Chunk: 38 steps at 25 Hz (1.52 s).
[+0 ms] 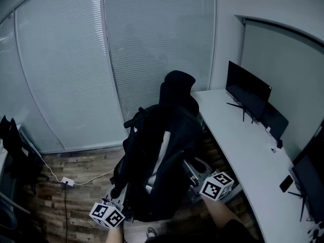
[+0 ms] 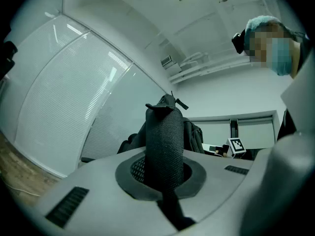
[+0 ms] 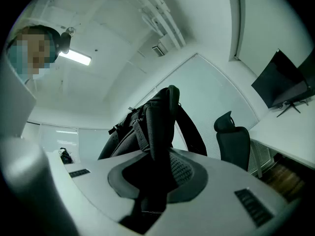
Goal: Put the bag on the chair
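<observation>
Left gripper [image 2: 165, 176] and right gripper [image 3: 157, 181] are clamping straps [image 2: 164, 141] of the bag [image 1: 157, 161]; it is hanging unplaced before the chair [image 1: 178, 87] at twelve o'clock.

No writing legible anywhere; nothing readable (only square patterns).

Office. Long white curved desk [image 1: 238, 146] running down the right of the frame, carrying thin black flat monitors [image 1: 248, 91]. Black high-backed swivel chair [image 1: 179, 81] standing at centre. Pale closed slatted blinds [image 1: 66, 75] covering the glass walls at upper left. Wood-plank floor [image 1: 88, 162] showing at lower left.
</observation>
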Each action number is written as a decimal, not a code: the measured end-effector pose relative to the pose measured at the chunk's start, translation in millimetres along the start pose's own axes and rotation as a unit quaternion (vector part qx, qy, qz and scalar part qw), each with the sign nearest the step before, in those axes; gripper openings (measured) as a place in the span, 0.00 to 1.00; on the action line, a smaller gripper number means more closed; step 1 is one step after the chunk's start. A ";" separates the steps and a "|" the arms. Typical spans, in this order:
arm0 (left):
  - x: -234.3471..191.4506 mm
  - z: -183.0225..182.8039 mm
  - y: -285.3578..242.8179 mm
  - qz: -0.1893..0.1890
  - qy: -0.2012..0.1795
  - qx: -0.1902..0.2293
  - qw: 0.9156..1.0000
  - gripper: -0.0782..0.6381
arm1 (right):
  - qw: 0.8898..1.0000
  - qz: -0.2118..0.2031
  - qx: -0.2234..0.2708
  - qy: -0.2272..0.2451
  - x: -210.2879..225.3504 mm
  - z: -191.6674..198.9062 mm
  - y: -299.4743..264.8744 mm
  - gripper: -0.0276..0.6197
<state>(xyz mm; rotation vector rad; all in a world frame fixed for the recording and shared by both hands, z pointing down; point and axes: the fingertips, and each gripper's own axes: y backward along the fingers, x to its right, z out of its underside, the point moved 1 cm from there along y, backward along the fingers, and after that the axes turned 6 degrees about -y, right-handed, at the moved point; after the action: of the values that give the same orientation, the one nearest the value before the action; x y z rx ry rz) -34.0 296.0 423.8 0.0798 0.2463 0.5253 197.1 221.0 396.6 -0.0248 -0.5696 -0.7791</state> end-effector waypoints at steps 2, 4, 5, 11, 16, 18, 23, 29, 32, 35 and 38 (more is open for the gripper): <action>4.8 2.3 0.4 -0.002 -0.003 -0.001 1.000 0.14 | 1.000 -0.006 0.001 -0.007 3.0 0.6 4.5 0.18; 6.4 4.9 -0.5 -0.005 -0.006 -0.003 1.000 0.14 | 1.000 -0.009 0.000 -0.014 6.3 1.6 6.7 0.18; 5.6 6.2 -1.8 -0.007 -0.007 -0.005 1.000 0.14 | 1.000 -0.009 0.000 -0.017 8.2 2.6 6.4 0.18; -16.5 17.9 -12.6 -0.007 -0.001 -0.025 1.000 0.14 | 0.999 0.010 -0.011 -0.032 21.5 17.0 -9.5 0.18; -58.1 26.9 -25.7 0.008 0.017 -0.037 0.999 0.14 | 0.999 0.035 -0.011 -0.027 26.9 29.5 -41.2 0.18; -78.3 26.7 -32.1 0.017 0.021 -0.042 0.999 0.14 | 0.999 0.045 -0.007 -0.027 27.7 34.3 -56.6 0.18; -126.9 21.7 -49.1 0.045 0.025 -0.056 0.997 0.14 | 0.997 0.072 0.008 -0.031 29.4 45.1 -94.1 0.18; -176.5 15.6 -71.4 0.074 0.020 -0.063 0.995 0.14 | 0.994 0.095 0.030 -0.039 35.3 57.2 -134.3 0.18; -199.6 11.2 -83.3 0.079 0.020 -0.065 0.995 0.14 | 0.994 0.099 0.033 -0.040 39.3 60.7 -156.0 0.18; -220.7 10.2 -98.2 0.081 0.022 -0.067 0.994 0.14 | 0.993 0.107 0.031 -0.040 45.9 60.8 -178.1 0.18; -233.5 16.5 -115.3 0.082 0.029 -0.066 0.994 0.14 | 0.993 0.111 0.027 -0.036 59.8 57.3 -192.1 0.18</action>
<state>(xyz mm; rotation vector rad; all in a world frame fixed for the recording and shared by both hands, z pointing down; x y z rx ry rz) -169.0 78.3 473.3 -0.0452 0.2625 0.7065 75.1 56.5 439.4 -0.0660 -0.6445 -0.5475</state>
